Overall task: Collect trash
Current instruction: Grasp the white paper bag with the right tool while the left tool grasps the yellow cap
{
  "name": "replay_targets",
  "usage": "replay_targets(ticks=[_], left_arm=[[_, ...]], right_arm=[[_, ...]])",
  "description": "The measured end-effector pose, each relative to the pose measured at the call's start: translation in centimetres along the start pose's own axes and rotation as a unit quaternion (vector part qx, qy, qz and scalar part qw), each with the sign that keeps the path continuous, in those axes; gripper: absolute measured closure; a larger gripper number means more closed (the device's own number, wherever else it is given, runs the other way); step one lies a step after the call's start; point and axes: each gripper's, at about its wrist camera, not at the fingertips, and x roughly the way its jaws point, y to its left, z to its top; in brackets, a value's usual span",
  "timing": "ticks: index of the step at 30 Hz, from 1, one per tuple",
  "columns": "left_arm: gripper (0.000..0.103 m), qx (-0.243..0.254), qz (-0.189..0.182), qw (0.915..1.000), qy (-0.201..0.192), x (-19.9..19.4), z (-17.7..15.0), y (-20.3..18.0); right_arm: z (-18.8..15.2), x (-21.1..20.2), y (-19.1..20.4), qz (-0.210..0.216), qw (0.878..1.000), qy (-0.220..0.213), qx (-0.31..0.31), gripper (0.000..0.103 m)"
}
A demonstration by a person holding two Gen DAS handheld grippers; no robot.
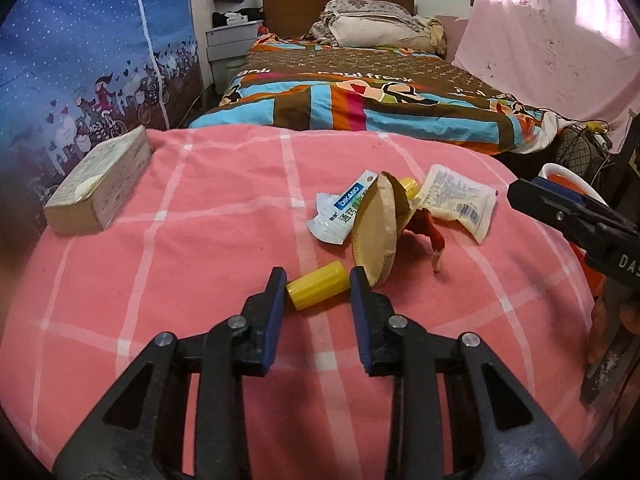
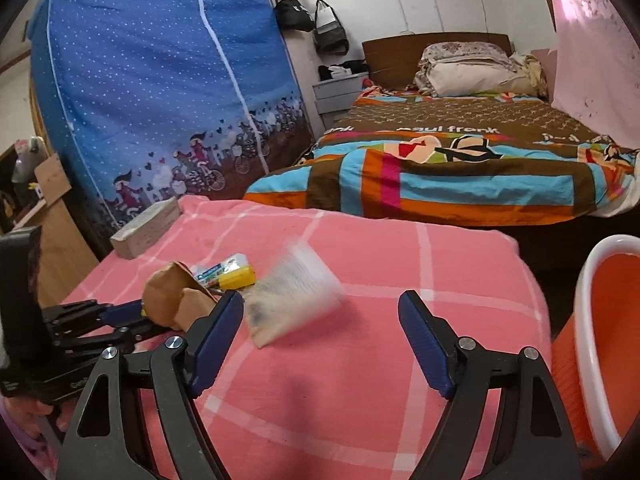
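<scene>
Blue fabric wardrobe (image 2: 160,92), patterned bed (image 2: 460,152), pink curtain (image 1: 552,32)

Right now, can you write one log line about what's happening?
left gripper: shut on yellow cap | right gripper: open, empty | orange bin: beside pink blanket

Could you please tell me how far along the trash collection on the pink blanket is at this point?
Nothing looks collected yet. In hand: the left gripper has its fingers on either side of a yellow cap; a firm grip is unclear. The right gripper is open and empty. Left on the pink blanket: the brown paper piece, blue-and-white sachet, pale packet and second yellow cap. The orange bin waits alongside.
</scene>
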Motion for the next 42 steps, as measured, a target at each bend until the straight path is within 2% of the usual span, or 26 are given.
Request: replay_targets(ticks=[2, 6, 13, 15, 17, 20, 28, 32, 33, 34, 39, 42], left_arm=[[0.068, -0.013, -0.003, 0.9999, 0.008, -0.2, -0.3, 0.2], [0.068, -0.05, -0.006, 0.9987, 0.011, -0.7, -0.8, 0.8], [0.068, -0.113, -0.012, 0.9935, 0.003, -0.7, -1.1, 1.7], [0.068, -0.119, -0.011, 0.9929, 0.003, -0.5, -1.0, 1.7], [0.068, -0.12, -0.01, 0.9928, 0.004, -0.5, -1.0, 1.6], [0.068, -0.122, -0.011, 0.9925, 0.002, -0.5, -1.0, 1.7], [0.068, -0.125, -0.009, 0.9921, -0.001, -0.8, -1.2, 1.7], [0.068, -0.134, -0.012, 0.9908, -0.013, -1.4, -1.5, 1.8], [0.068, -0.137, -0.012, 0.9904, -0.017, -1.5, -1.6, 1.8], [0.068, -0.139, -0.011, 0.99, -0.022, -1.7, -1.6, 1.9], [0.068, -0.135, -0.006, 0.9899, -0.042, -2.4, -1.6, 1.5], [0.068, -0.133, -0.005, 0.9905, -0.036, -2.3, -1.6, 1.2]], right_arm=[[0.0, -0.1, 0.1, -0.005, 1.0, -0.004, -0.008, 0.023], [0.4, 0.4, 0.5, 0.015, 1.0, 0.002, -0.024, 0.023], [1.2, 5.3, 1.6, 0.049, 0.992, 0.094, -0.064, 0.022], [1.1, 6.3, 2.2, 0.038, 0.989, 0.115, -0.083, 0.021], [0.7, 6.1, 2.6, 0.025, 0.988, 0.117, -0.101, 0.021], [0.4, 6.1, 3.0, 0.013, 0.986, 0.117, -0.117, 0.029], [0.2, 5.9, 2.5, 0.023, 0.987, 0.115, -0.108, 0.047], [-0.1, 5.0, 2.9, 0.025, 0.988, 0.099, -0.118, 0.055], [-0.2, 4.8, 3.0, 0.027, 0.988, 0.095, -0.119, 0.08], [-0.3, 4.6, 3.0, 0.03, 0.988, 0.091, -0.121, 0.09], [0.0, 2.9, 2.8, 0.036, 0.992, 0.05, -0.113, 0.091], [-0.1, 2.8, 2.5, 0.047, 0.992, 0.055, -0.104, 0.091]])
